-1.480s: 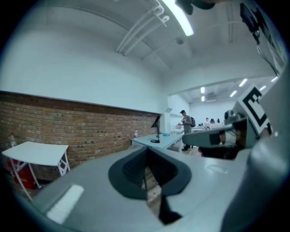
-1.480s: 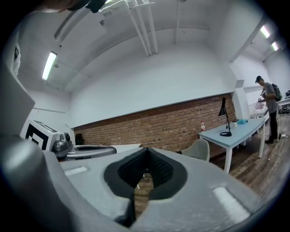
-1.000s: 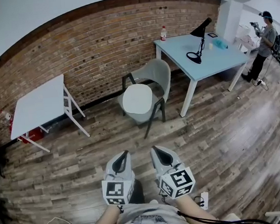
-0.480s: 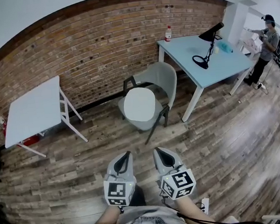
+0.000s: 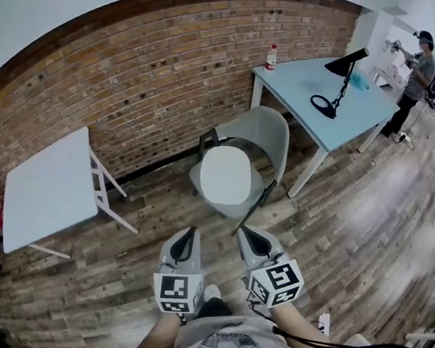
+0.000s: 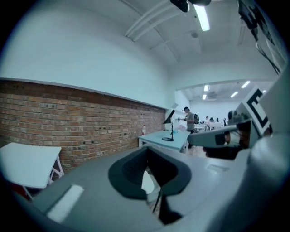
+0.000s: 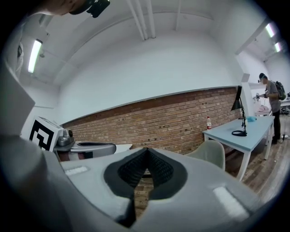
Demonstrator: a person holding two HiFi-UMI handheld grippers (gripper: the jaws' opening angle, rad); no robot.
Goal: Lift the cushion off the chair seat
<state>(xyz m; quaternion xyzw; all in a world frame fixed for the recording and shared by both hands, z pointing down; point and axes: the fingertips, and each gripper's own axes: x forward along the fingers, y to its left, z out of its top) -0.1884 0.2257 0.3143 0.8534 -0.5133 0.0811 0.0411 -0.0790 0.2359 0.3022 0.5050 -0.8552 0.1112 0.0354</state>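
Note:
A round white cushion (image 5: 227, 175) lies on the seat of a grey chair (image 5: 263, 131) with dark legs, in front of the brick wall in the head view. My left gripper (image 5: 189, 232) and right gripper (image 5: 243, 231) are side by side just short of the chair's front edge, both shut and empty. In the left gripper view a sliver of the cushion (image 6: 147, 182) shows past the closed jaws. The right gripper view shows the chair's backrest (image 7: 210, 153) to the right of its jaws.
A white table (image 5: 45, 188) stands at the left by the wall. A light blue table (image 5: 312, 82) at the right carries a black desk lamp (image 5: 338, 76) and a bottle (image 5: 271, 56). A person (image 5: 416, 80) stands far right. The floor is wood planks.
Both grippers have moved forward toward the chair, which now sits larger and closer below them. Their jaws stayed shut.

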